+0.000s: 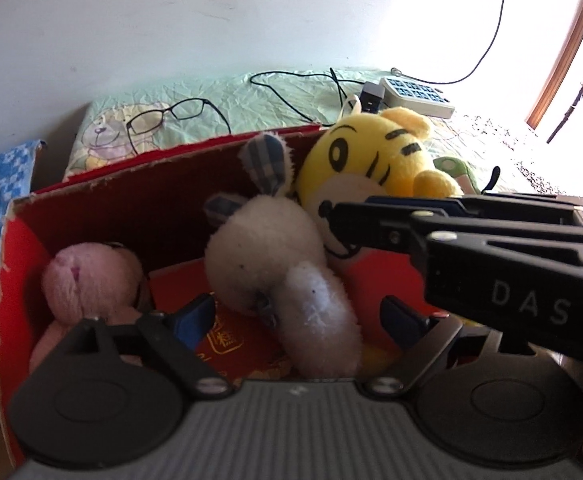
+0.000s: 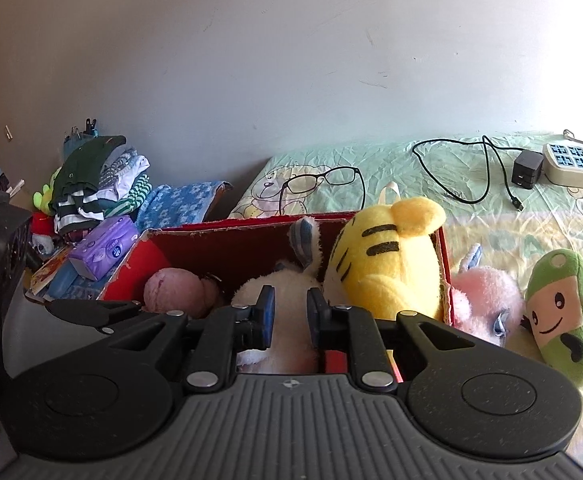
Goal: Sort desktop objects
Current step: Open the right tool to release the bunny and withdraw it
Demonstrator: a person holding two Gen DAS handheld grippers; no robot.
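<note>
Left gripper (image 1: pixel 299 316) gapes, nothing pinched, over the white rabbit (image 1: pixel 267 256) lying mid red box (image 1: pixel 91 216) (right gripper (image 2: pixel 289 312) clenched, empty); lift clear without snagging its ear.

- A home bedroom: a bed under a crinkled pale-green cartoon-bear sheet (image 2: pixel 391 164).
- Folded striped clothes (image 2: pixel 99 184) piled by a plain white wall (image 2: pixel 291 60).
- Black-framed glasses (image 2: pixel 323 180) lie on the sheet.

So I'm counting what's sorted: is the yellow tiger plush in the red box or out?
In. The yellow tiger plush sits inside the red box, leaning against its right wall.
</note>
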